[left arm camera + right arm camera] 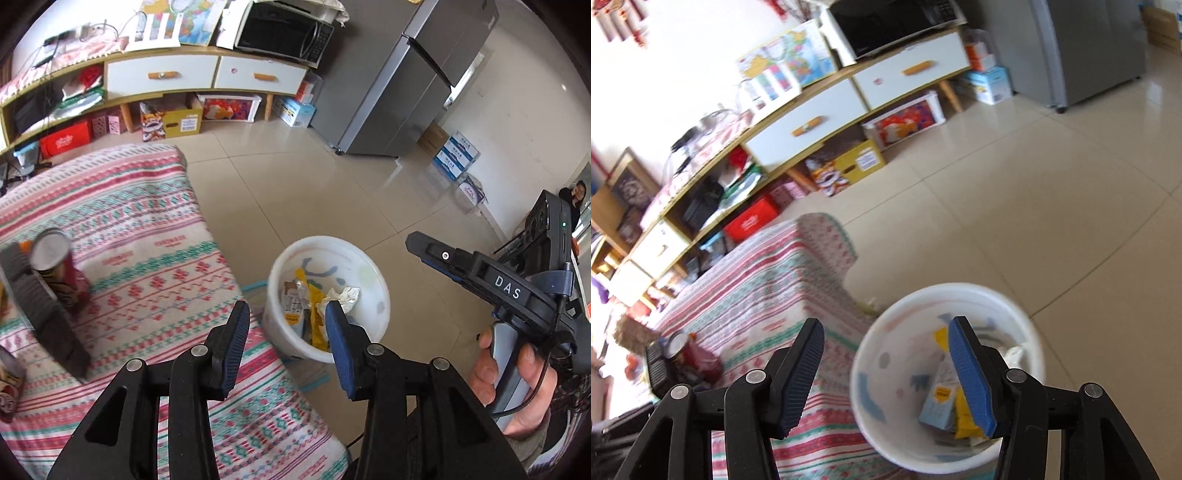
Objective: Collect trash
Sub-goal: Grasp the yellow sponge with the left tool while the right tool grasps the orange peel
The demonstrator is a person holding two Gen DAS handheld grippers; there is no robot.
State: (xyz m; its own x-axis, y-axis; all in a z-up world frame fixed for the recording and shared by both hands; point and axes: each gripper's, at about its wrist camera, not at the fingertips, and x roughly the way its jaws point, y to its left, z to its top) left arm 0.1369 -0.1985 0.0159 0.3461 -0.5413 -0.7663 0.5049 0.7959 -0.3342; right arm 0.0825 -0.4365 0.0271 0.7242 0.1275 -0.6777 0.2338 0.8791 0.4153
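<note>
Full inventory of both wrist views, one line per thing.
bin: 1, white, on floor beside table, holds wrappers and crumpled paper
can: 1, red, upright on table
remote: 1, black, beside can
tablecloth: 1, pink-green pattern, covers table
microwave: 1, black, on cabinet
cabinet: 1, white drawers, by wall
fridge: 1, grey, right of cabinet
left gripper: jaws open, empty
right gripper: jaws open, empty, over bin
hand: 1, holding right gripper

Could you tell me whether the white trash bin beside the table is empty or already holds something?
Partly filled: the white trash bin holds a yellow wrapper, a pale blue carton and crumpled paper; much inner wall is bare.
</note>
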